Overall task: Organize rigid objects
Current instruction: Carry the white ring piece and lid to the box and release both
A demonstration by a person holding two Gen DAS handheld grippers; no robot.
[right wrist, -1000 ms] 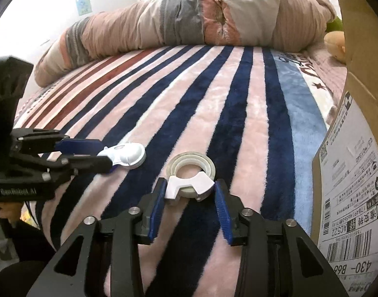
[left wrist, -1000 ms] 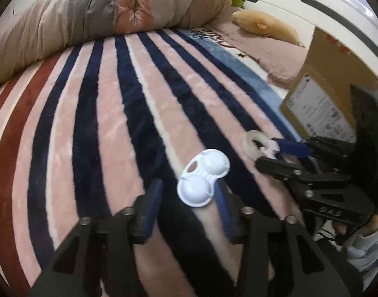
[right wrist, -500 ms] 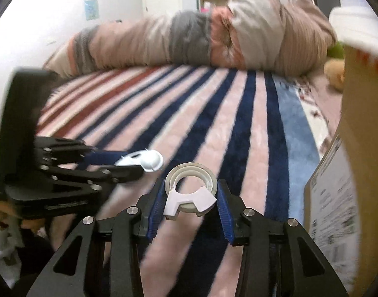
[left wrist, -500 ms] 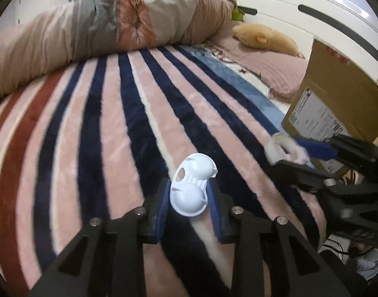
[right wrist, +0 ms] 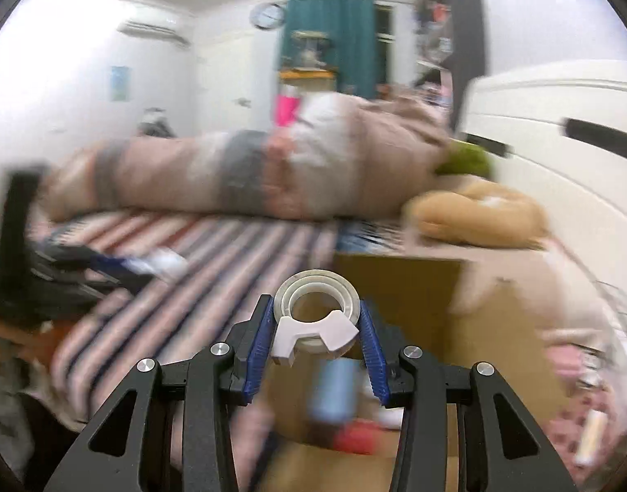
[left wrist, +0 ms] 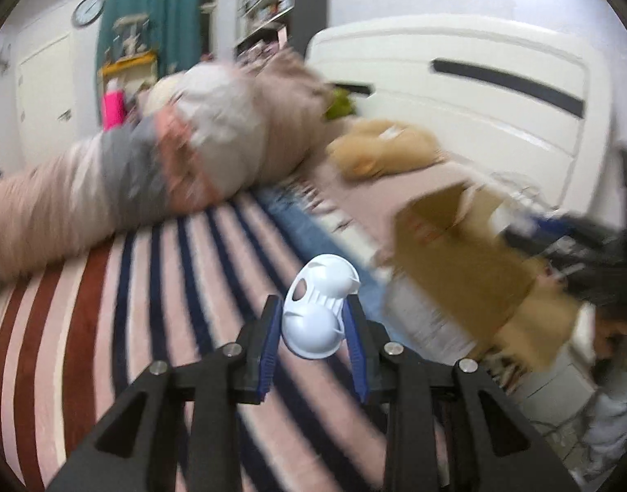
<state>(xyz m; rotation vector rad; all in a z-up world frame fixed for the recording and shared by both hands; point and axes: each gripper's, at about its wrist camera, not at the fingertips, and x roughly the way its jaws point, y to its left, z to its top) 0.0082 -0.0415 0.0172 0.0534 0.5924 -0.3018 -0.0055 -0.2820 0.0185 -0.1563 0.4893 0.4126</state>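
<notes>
My left gripper (left wrist: 313, 324) is shut on a white two-cup plastic case (left wrist: 319, 307) and holds it in the air above the striped blanket (left wrist: 149, 307). My right gripper (right wrist: 315, 328) is shut on a clear tape roll with a white dispenser clip (right wrist: 316, 320), held over the open cardboard box (right wrist: 416, 287). The box also shows blurred at the right of the left wrist view (left wrist: 469, 258). The left gripper shows blurred at the left of the right wrist view (right wrist: 67, 274).
A rolled duvet (left wrist: 169, 164) lies along the far side of the bed. A tan plush toy (left wrist: 387, 151) lies by the white headboard (left wrist: 477, 82). Inside the box are a blue cylinder (right wrist: 334, 389) and a red item (right wrist: 354, 438).
Both grippers have lifted their objects off the blanket and swung right towards the cardboard box. The right gripper now hangs over the box opening. Both views are blurred by motion.
</notes>
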